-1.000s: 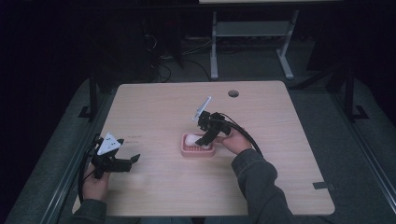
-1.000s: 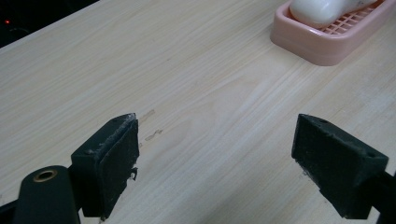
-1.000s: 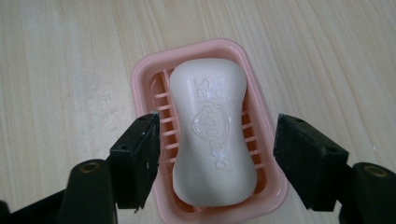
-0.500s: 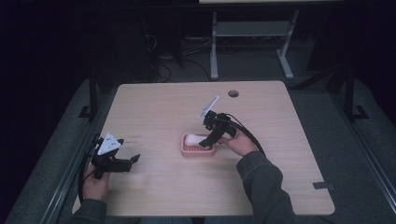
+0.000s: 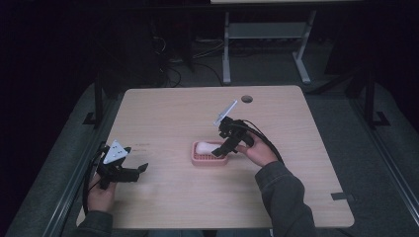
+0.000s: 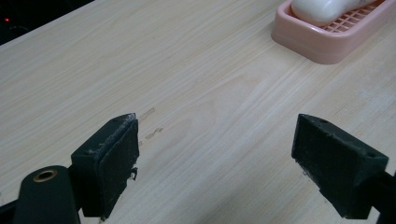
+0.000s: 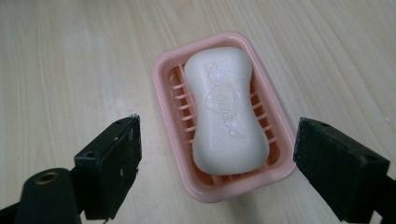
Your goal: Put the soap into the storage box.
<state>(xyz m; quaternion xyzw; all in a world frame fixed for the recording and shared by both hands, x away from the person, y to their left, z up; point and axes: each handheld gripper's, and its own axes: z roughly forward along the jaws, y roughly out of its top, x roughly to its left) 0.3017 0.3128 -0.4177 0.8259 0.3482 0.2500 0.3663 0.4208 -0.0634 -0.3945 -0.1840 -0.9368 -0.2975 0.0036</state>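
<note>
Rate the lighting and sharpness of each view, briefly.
High view: dim, the surroundings nearly black, the table evenly lit, and the soap dish small and soft. Left gripper view: bright, wood grain crisp, the soap dish cropped at the top edge. Right gripper view: well lit, the embossed lettering on the soap readable, with a mild sheen and no blur.

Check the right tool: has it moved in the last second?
Yes, slightly. In the high view the right tool has shifted a little toward the table's right edge, over the right end of the soap dish, jaws open.

Pale matt wood-grain table (image 7: 70,56), glossy pink plastic soap dish (image 7: 166,102) w/ smooth waxy white soap (image 7: 226,112).
</note>
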